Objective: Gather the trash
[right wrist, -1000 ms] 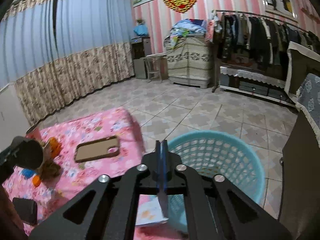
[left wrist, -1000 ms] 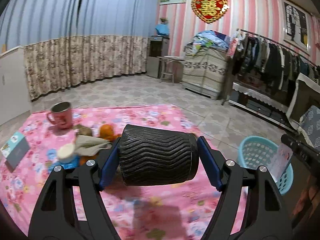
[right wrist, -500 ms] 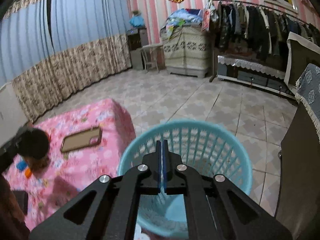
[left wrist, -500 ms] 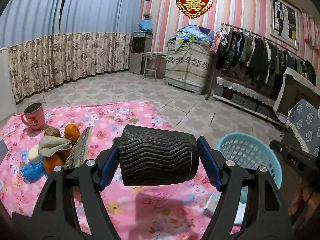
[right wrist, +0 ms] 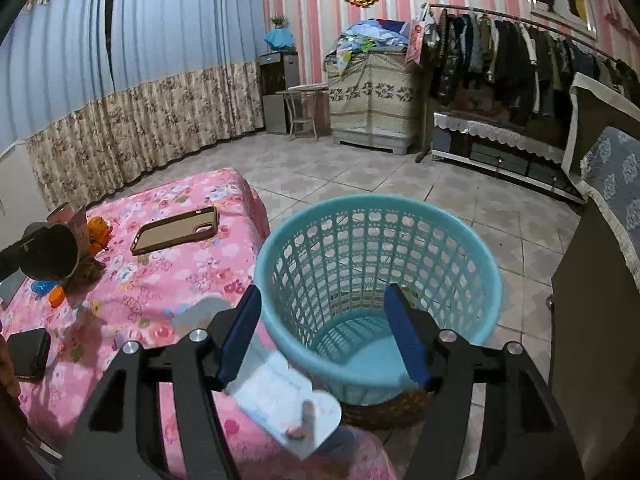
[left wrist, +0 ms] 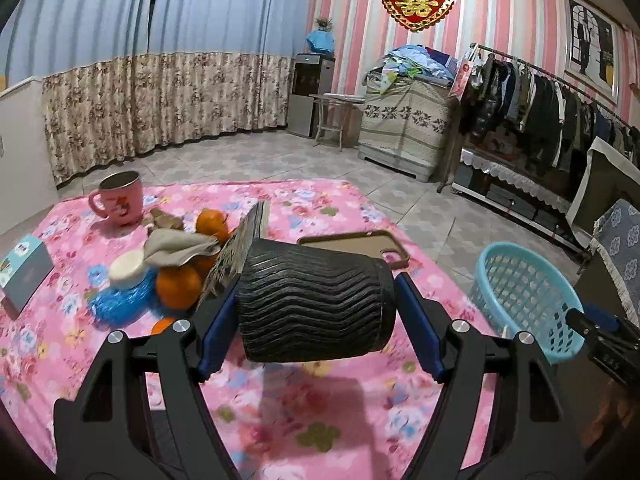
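1. Over the teal plastic lattice basket (right wrist: 378,280), right gripper (right wrist: 324,336) is spread wide; white paper scrap (right wrist: 288,404) is dropping outside the rim.
2. Left gripper (left wrist: 318,312) clamps black ribbed cup (left wrist: 316,300), not yet binned.
3. Peels and wrappers remain on pink floral cloth (left wrist: 320,408).

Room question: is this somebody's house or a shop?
Most likely a house, a lived-in room: a clothes rack of coats, long curtains, a pile of bedding, and a flowered table with a mug.
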